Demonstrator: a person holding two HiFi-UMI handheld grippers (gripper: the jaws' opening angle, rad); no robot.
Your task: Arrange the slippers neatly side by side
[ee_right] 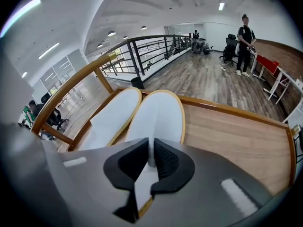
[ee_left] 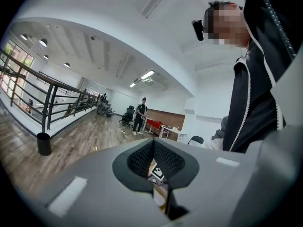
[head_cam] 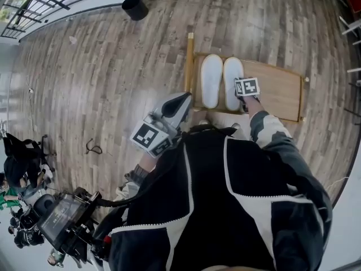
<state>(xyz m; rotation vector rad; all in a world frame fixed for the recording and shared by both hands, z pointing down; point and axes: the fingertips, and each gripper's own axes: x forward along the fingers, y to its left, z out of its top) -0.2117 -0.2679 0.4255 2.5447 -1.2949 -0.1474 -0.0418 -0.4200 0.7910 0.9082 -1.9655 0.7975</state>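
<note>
Two white slippers lie side by side on a low wooden tray (head_cam: 282,92) on the floor. The left slipper (head_cam: 211,81) rests flat against the tray's left rail. My right gripper (head_cam: 242,92) is over the right slipper (head_cam: 232,72). In the right gripper view, the right gripper (ee_right: 151,161) is shut on the white upper of the right slipper (ee_right: 158,115), with the left slipper (ee_right: 111,119) close beside it. My left gripper (head_cam: 185,99) hangs raised to the left of the tray; its jaws (ee_left: 152,155) are shut with nothing between them.
The tray's right half (ee_right: 232,136) is bare wood with a raised rim. A black bin (head_cam: 135,7) stands by a railing (head_cam: 51,1) at the far left. A cable (head_cam: 93,147) lies on the floor. A person (ee_right: 245,32) stands far off by desks.
</note>
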